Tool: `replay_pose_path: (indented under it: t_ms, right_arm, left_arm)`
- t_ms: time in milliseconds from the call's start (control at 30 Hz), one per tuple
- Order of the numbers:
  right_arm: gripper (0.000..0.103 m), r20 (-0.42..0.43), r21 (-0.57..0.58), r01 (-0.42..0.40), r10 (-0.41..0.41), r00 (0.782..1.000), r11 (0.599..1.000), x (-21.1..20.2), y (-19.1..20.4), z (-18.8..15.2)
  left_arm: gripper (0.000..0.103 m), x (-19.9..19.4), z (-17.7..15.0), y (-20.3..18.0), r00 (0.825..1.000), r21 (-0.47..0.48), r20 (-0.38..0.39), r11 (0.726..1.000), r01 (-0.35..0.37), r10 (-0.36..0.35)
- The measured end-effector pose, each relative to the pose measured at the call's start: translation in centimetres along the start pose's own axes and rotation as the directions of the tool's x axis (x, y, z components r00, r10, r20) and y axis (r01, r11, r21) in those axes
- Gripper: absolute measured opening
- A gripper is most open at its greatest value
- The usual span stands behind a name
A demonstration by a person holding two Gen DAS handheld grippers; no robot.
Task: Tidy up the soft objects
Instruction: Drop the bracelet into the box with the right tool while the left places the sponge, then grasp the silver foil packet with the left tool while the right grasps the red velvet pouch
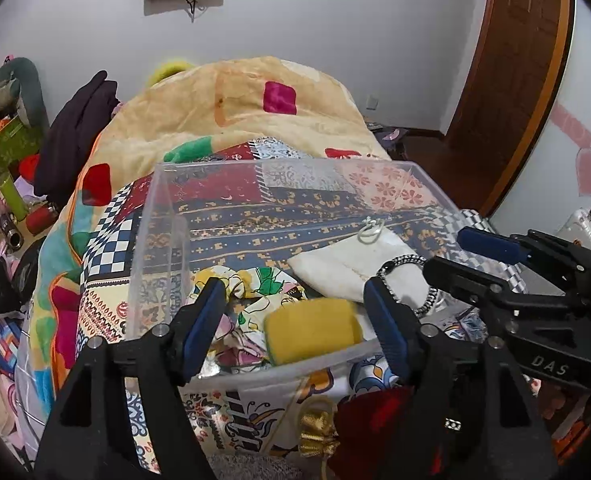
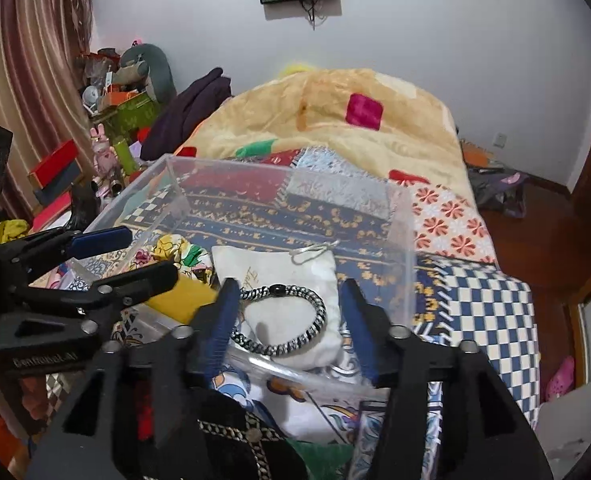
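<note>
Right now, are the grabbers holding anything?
No. The left gripper hangs open over the yellow sponge, not pinching it. The right gripper is open around the braided bracelet. Both jaws are apart.

The clear bin (image 1: 163,240) stands open-topped on the bed, so a gripper can drop in from above. Its 4 walls block any sideways entry. Inside, the far half of the floor lies bare; the near half is crowded by a yellow sponge (image 1: 313,330), floral cloth (image 1: 247,312), white pouch (image 2: 279,280) and braided bracelet (image 2: 283,316).
</note>
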State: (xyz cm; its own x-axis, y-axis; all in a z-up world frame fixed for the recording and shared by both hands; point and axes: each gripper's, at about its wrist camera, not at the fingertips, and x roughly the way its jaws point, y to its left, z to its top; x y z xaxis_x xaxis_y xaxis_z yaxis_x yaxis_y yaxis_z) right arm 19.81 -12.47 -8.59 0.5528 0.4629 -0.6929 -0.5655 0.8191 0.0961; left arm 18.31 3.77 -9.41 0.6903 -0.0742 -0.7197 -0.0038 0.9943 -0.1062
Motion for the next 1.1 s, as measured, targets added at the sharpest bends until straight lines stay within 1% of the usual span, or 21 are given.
replay_pose_path:
  t_ms: [33, 100, 167, 300, 433, 533, 667, 800, 867, 933, 1000, 1033, 1100]
  right_arm:
    - [0.057, 0.007, 0.004, -0.001, 0.001, 1.000, 1.000, -0.4, -0.1, 0.0]
    - [0.072, 0.027, 0.023, -0.005, 0.004, 1.000, 1.000, -1.4, -0.6, 0.0]
    - [0.080, 0.060, 0.039, -0.005, 0.003, 0.998, 0.999, -2.6, -1.0, 0.1]
    - [0.084, 0.116, 0.039, 0.007, -0.011, 0.993, 0.999, -5.0, -1.0, -0.2]
    - [0.088, 0.152, 0.030, -0.012, 0.008, 0.988, 0.999, -6.8, -0.5, -0.6]
    - [0.088, 0.171, 0.000, -0.030, 0.030, 0.985, 1.000, -7.8, 0.5, -1.2]
    - [0.088, 0.172, -0.032, -0.047, 0.052, 0.984, 0.998, -7.9, 1.8, -2.2]
    - [0.088, 0.141, -0.054, -0.077, 0.084, 0.987, 0.996, -6.9, 2.7, -3.3]
    - [0.088, 0.104, -0.068, -0.102, 0.108, 0.989, 0.993, -5.9, 3.3, -3.8]
    - [0.084, 0.066, -0.069, -0.126, 0.131, 0.989, 0.990, -4.7, 3.7, -4.3]
    - [0.072, 0.021, -0.071, -0.154, 0.155, 0.988, 0.986, -3.6, 4.2, -4.7]
    - [0.069, -0.001, -0.073, -0.168, 0.168, 0.986, 0.983, -2.9, 4.4, -4.9]
    - [0.060, -0.032, -0.074, -0.178, 0.176, 0.984, 0.981, -2.0, 4.8, -5.2]
  left_arm:
    - [0.076, -0.4, 0.0, 0.1, 1.000, -0.005, 0.009, 1.000, 0.003, -0.003]
    - [0.084, -1.6, -0.2, 0.3, 0.999, -0.014, 0.040, 1.000, 0.003, -0.002]
    - [0.090, -2.8, -0.4, 0.4, 0.997, -0.014, 0.073, 1.000, -0.008, 0.009]
    - [0.098, -5.5, -1.0, 0.5, 0.991, -0.009, 0.132, 1.000, -0.025, 0.026]
    - [0.099, -7.8, -2.0, 0.4, 0.986, 0.009, 0.167, 1.000, -0.030, 0.028]
    - [0.101, -8.9, -3.1, 0.4, 0.983, 0.017, 0.178, 0.999, -0.036, 0.032]
    - [0.102, -9.3, -4.8, 0.4, 0.987, 0.032, 0.159, 0.998, -0.045, 0.040]
    - [0.102, -9.1, -7.0, 0.8, 0.989, 0.033, 0.133, 0.997, -0.065, 0.060]
    - [0.102, -8.8, -7.9, 1.1, 0.991, 0.020, 0.116, 0.998, -0.064, 0.061]
    - [0.102, -8.2, -8.9, 1.9, 0.994, -0.007, 0.086, 0.998, -0.061, 0.062]
    - [0.102, -7.8, -9.7, 2.5, 0.994, -0.024, 0.076, 0.997, -0.073, 0.075]
    - [0.102, -7.7, -10.0, 2.7, 0.993, -0.028, 0.075, 0.996, -0.084, 0.085]
    - [0.101, -7.3, -10.7, 3.2, 0.993, -0.038, 0.067, 0.995, -0.093, 0.095]
